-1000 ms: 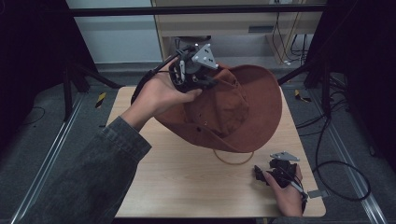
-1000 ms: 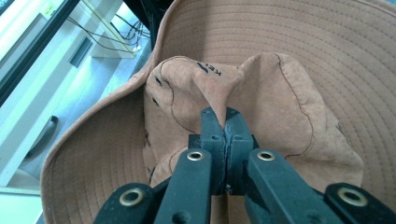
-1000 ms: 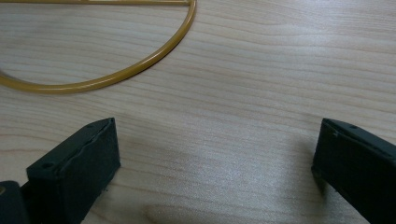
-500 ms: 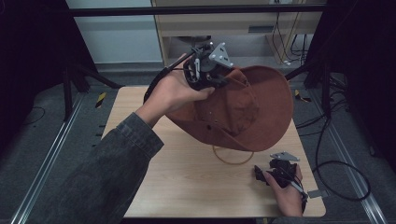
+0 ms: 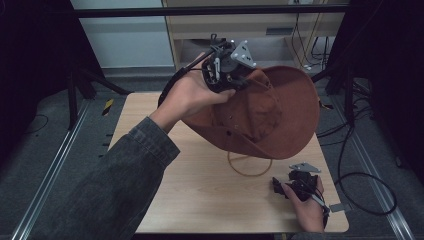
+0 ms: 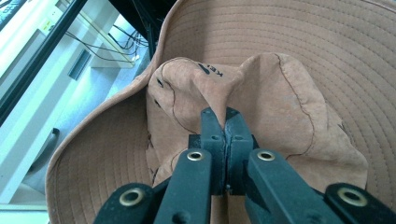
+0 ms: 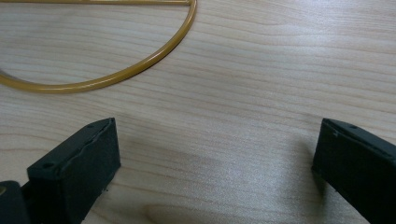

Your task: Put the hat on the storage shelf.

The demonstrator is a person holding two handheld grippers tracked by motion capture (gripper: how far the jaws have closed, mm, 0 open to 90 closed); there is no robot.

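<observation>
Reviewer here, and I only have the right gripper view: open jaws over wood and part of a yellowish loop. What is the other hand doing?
Observer: The left gripper holds a brown brimmed hat up above the table.
Operator: How is it gripped?
Observer: In the left gripper view the jaws are shut on a pinched fold of the hat's crown.
Operator: And that loop?
Observer: It is a full ring lying flat on the table under the lifted hat.
Operator: Where is my gripper?
Observer: The right gripper rests low at the near right corner, beside the ring, holding nothing.
</observation>
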